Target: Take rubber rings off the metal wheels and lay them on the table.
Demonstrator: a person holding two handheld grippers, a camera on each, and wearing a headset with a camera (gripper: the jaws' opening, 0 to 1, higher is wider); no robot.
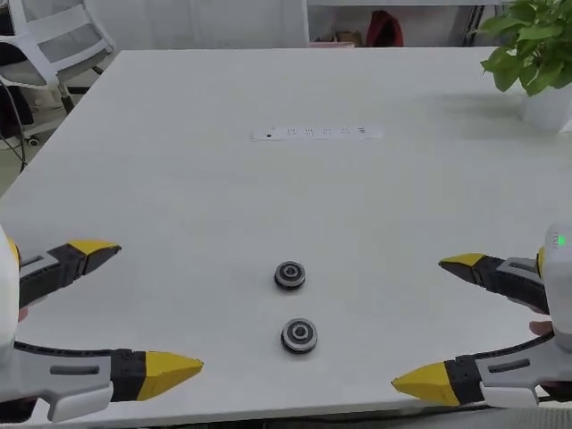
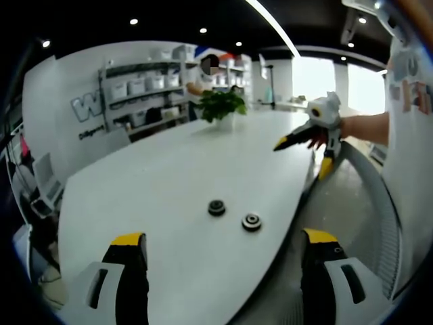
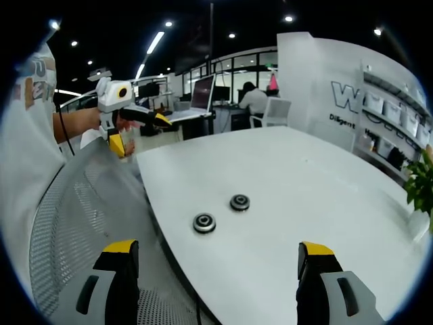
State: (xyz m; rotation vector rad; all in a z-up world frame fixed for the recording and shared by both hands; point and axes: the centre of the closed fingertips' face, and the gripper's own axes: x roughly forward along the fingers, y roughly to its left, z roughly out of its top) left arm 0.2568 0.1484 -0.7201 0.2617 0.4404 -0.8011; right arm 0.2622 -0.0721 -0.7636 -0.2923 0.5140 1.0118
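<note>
Two small metal wheels with dark rubber rings lie flat on the white table [image 1: 268,197], apart from each other. The farther wheel [image 1: 290,275] [image 2: 216,208] [image 3: 239,202] sits just behind the nearer wheel [image 1: 299,335] [image 2: 252,221] [image 3: 204,222], which is close to the front edge. My left gripper [image 1: 150,307] [image 2: 223,237] hovers open to the left of them, holding nothing. To their right my right gripper [image 1: 424,323] [image 3: 216,247] is also open, its jaws wide apart. Each gripper faces the wheels from its side and touches neither.
A flat white power strip [image 1: 317,133] lies mid-table, farther back. A potted green plant [image 1: 536,54] stands at the back right corner. An office chair [image 1: 54,36] is beyond the back left corner. The table's front edge runs just below the nearer wheel.
</note>
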